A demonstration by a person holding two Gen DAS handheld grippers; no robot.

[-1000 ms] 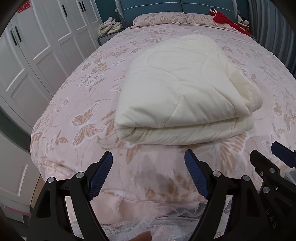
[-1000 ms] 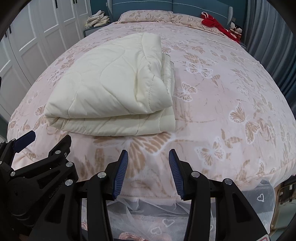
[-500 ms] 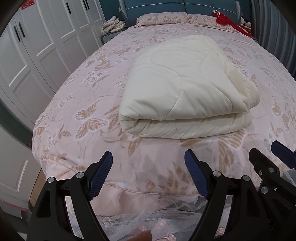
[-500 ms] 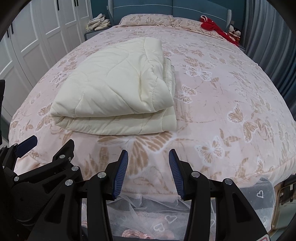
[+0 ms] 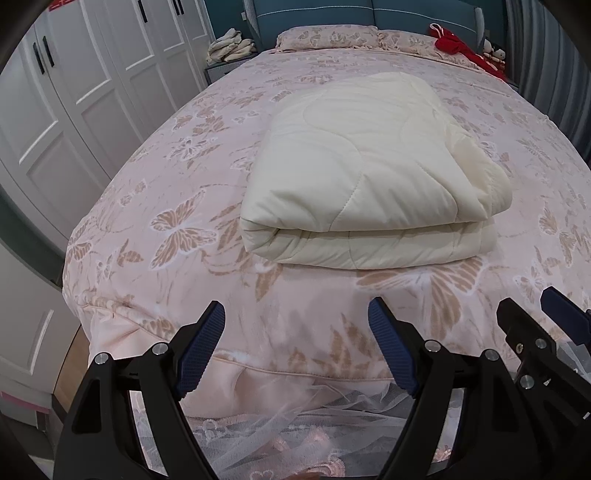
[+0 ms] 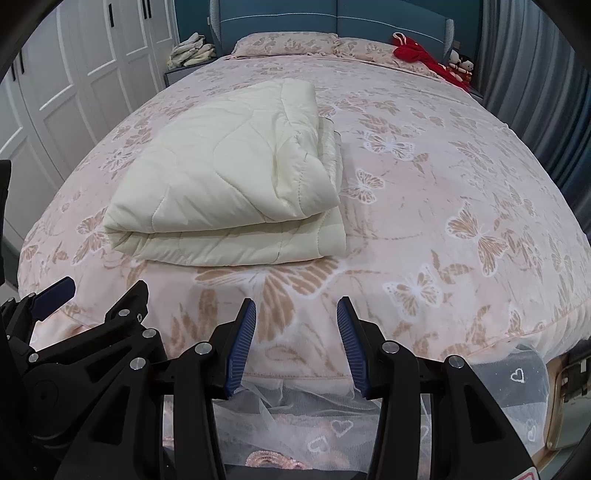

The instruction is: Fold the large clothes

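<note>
both grippers, left gripper [image 5: 295,347] and right gripper [image 6: 295,343], are hovering with jaws apart and empty over the bed's [image 5: 147,206] near edge, facing the soft, bulky quilt [image 5: 369,192] (probably best pinched at its corners).

We see a bed [image 6: 461,177] with a pink butterfly-print cover and matching pillows [image 6: 288,43] against a blue headboard [image 6: 332,18]. A red cloth [image 6: 413,51] lies by the pillows, white wardrobes [image 5: 74,92] stand alongside, and lace netting [image 6: 303,417] hangs below.
</note>
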